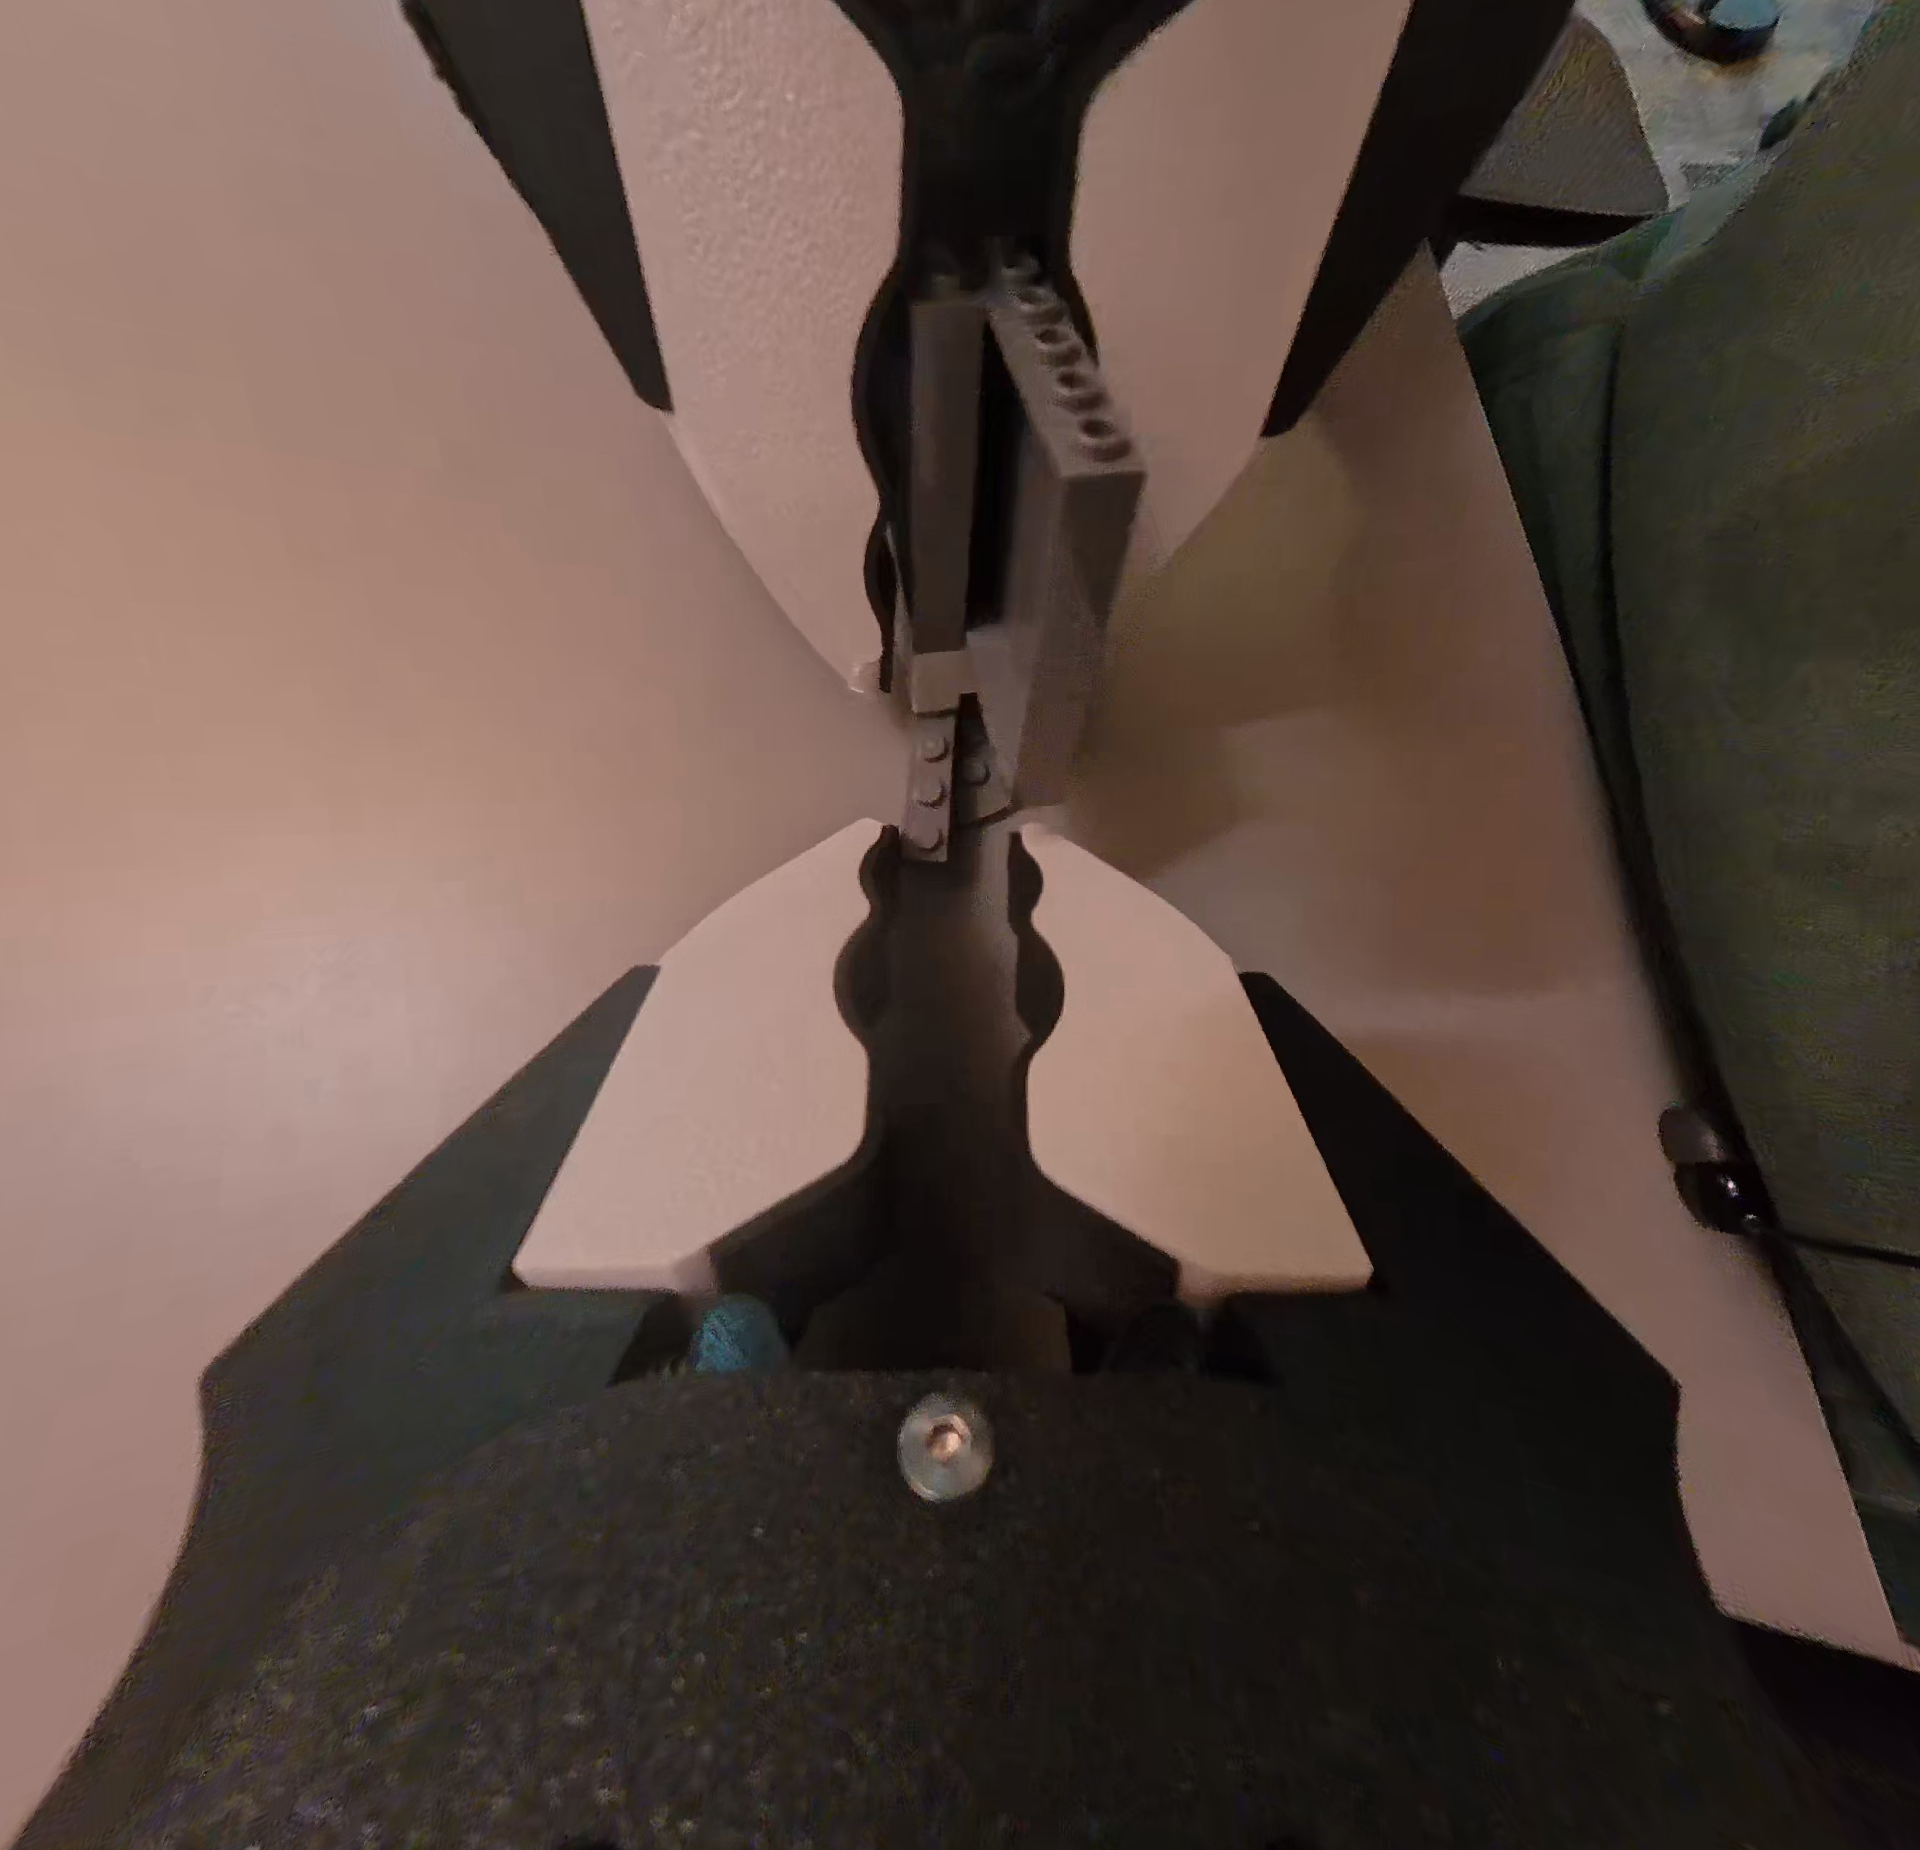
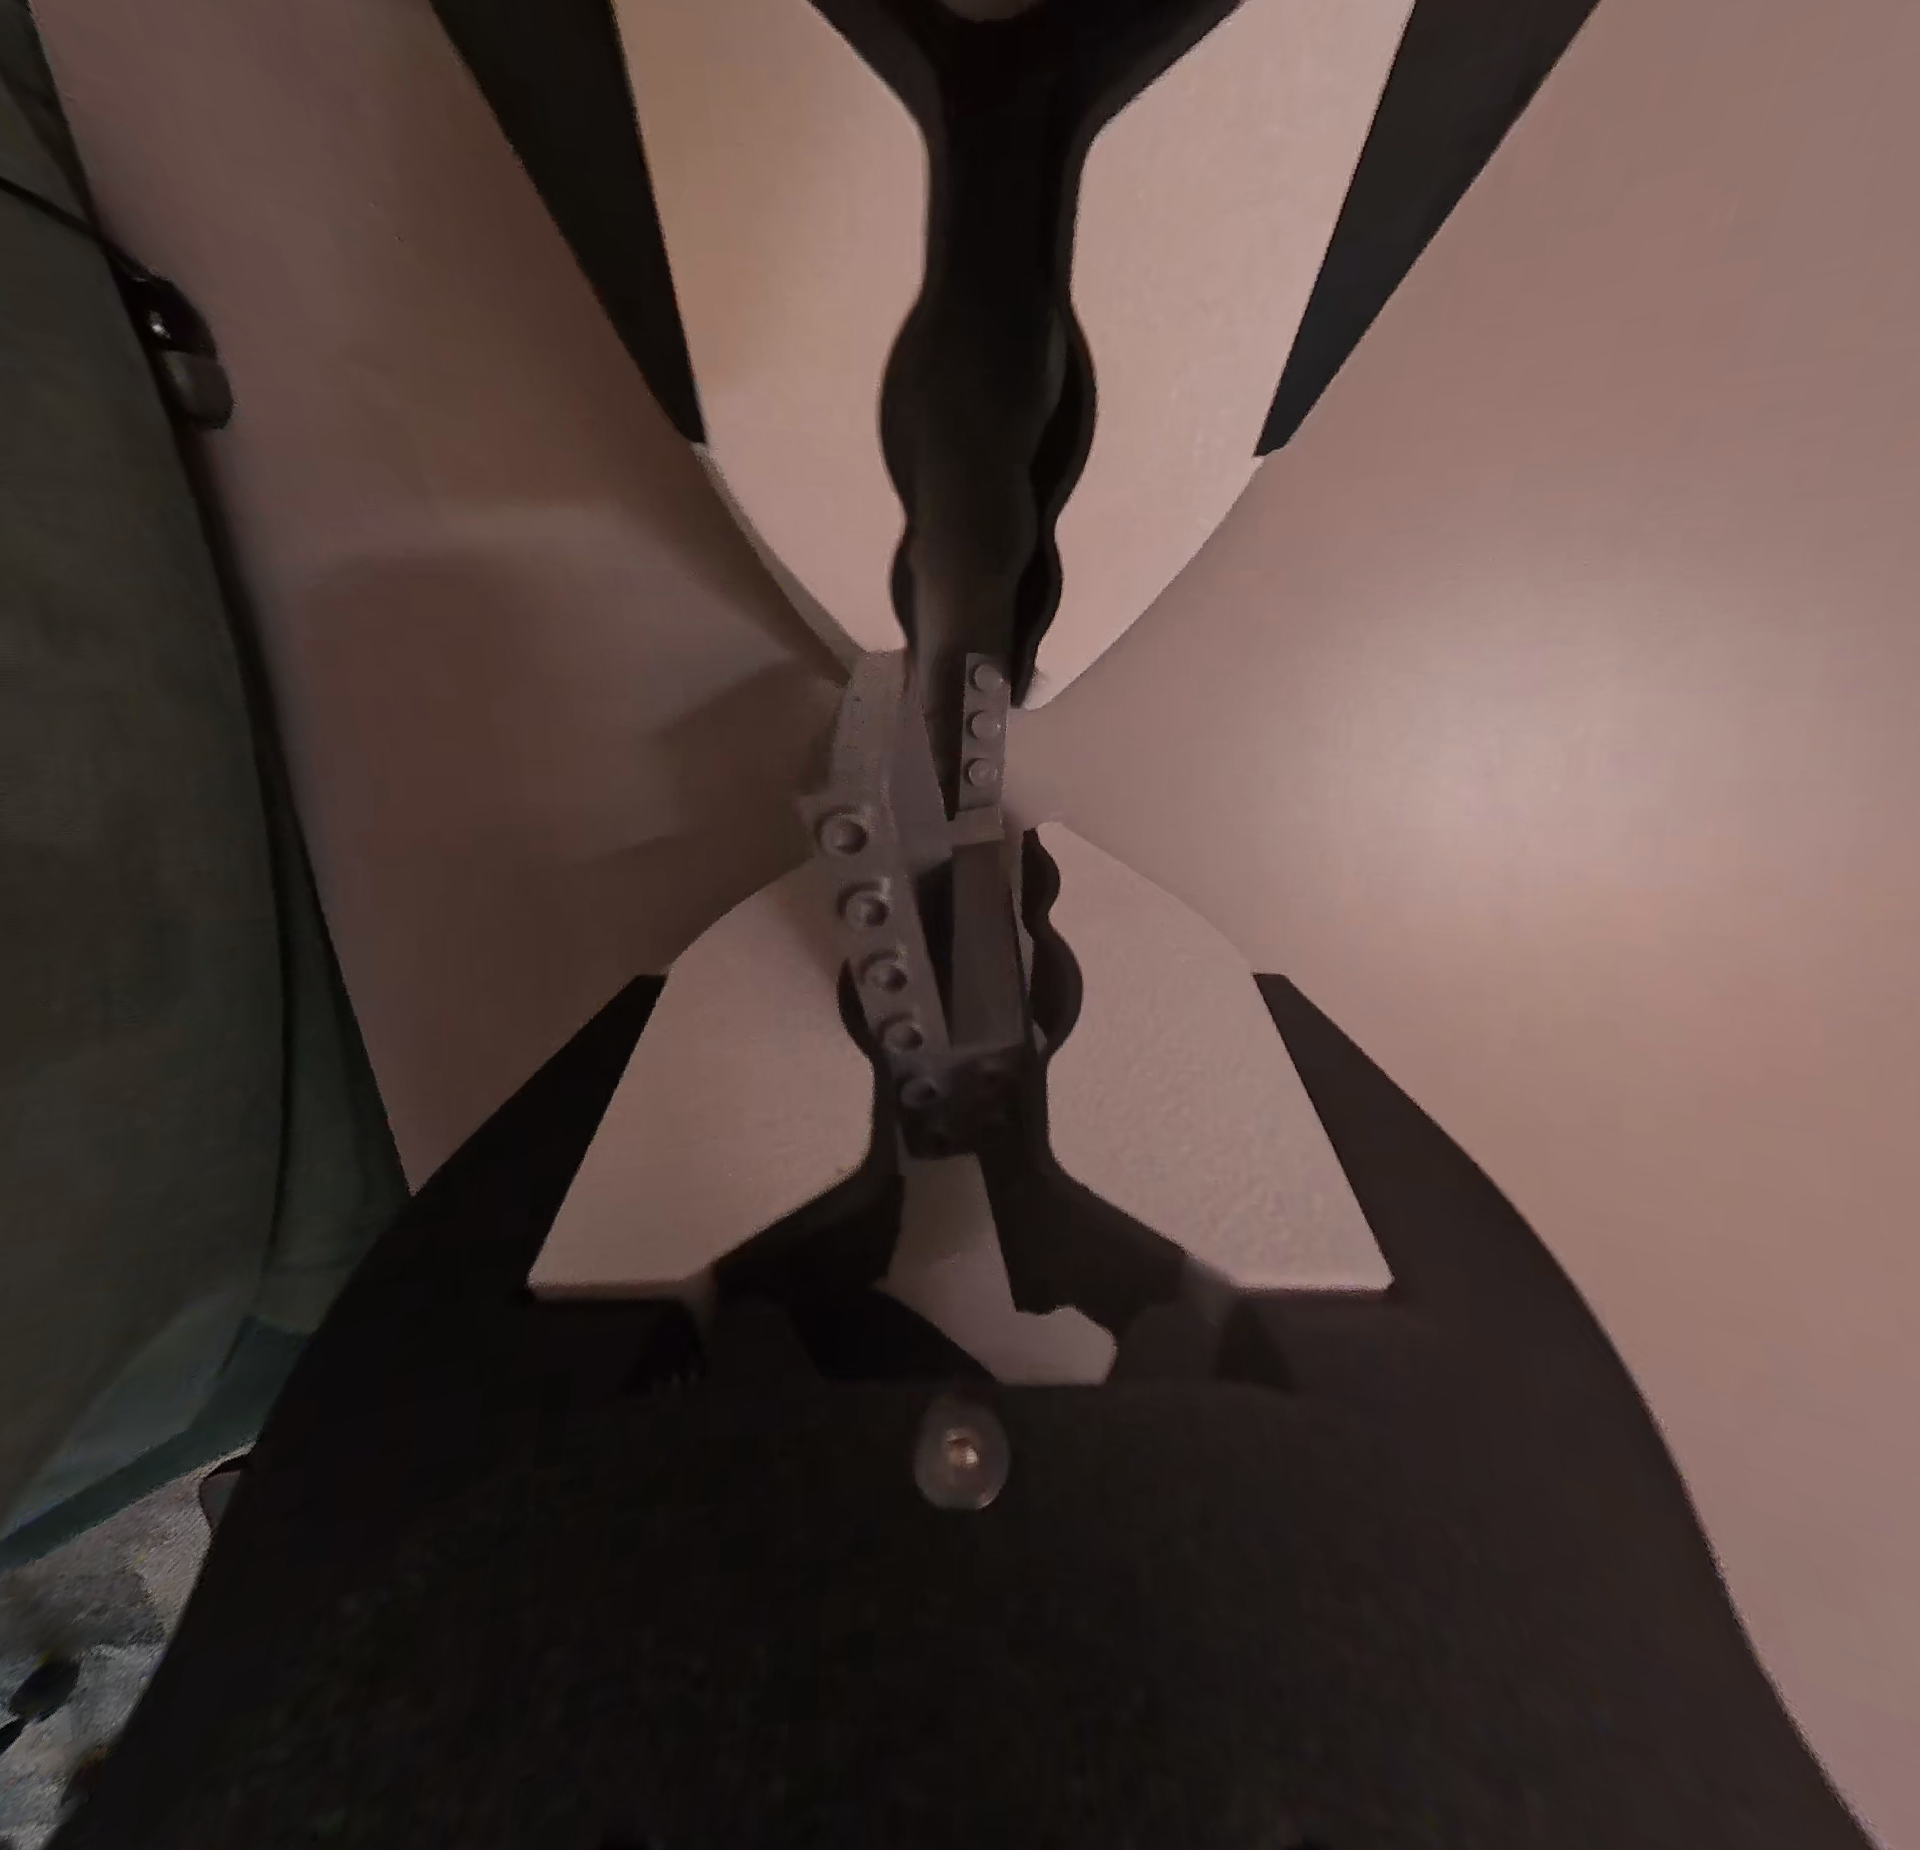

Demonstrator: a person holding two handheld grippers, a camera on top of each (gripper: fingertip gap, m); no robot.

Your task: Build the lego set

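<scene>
Grey lego assembly [image 1: 1023, 512] sits in mid-air between my two opposed tools, against a plain pale wall [image 1: 312, 657], with no bench visible under it. My left hand-held gripper [image 1: 940, 844] is closed narrow on the small studded plate [image 1: 932, 782] at the assembly's near end. My right hand-held gripper [image 2: 951, 1094] clamps the long studded beam [image 2: 883, 959] at the opposite end.

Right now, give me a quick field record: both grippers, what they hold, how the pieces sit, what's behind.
left gripper: shut on small grey plate
right gripper: shut on grey assembly
contact: plate's far end meets the assembly, tip to tip
assembly: long studded plate plus smooth bar
background: pale wall, green fabric to one side
</scene>
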